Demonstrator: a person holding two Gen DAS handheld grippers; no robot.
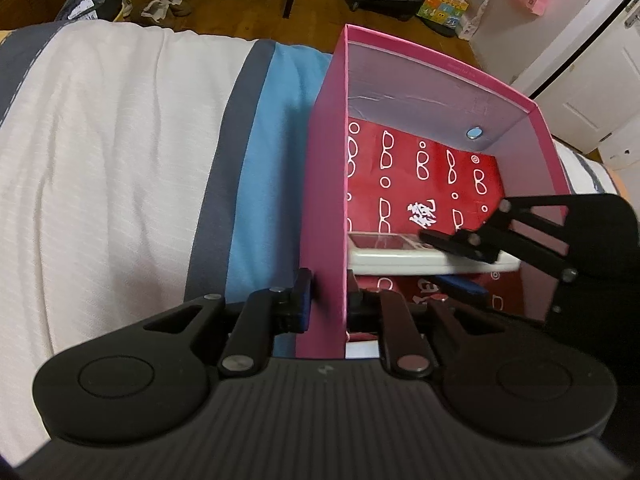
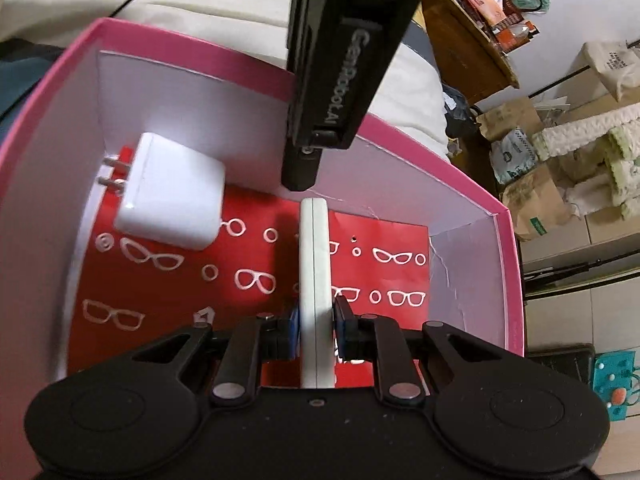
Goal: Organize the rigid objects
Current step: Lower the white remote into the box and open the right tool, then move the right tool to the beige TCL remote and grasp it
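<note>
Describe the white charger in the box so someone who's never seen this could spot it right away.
Find the pink cardboard box with white inner walls and a red floor printed with white glasses outlines. In one corner, against the wall, lies a white square plug-in charger block, its two metal prongs pointing at the wall. Unlike the thin white slab clamped edge-on in the right gripper, it is chunky.

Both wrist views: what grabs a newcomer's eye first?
The pink box on the bed, its floor lined with red paper printed with white glasses. The left gripper pinches the box's side wall while the right gripper holds a flat white device edge-up inside. A white charger sits in a far corner.
</note>
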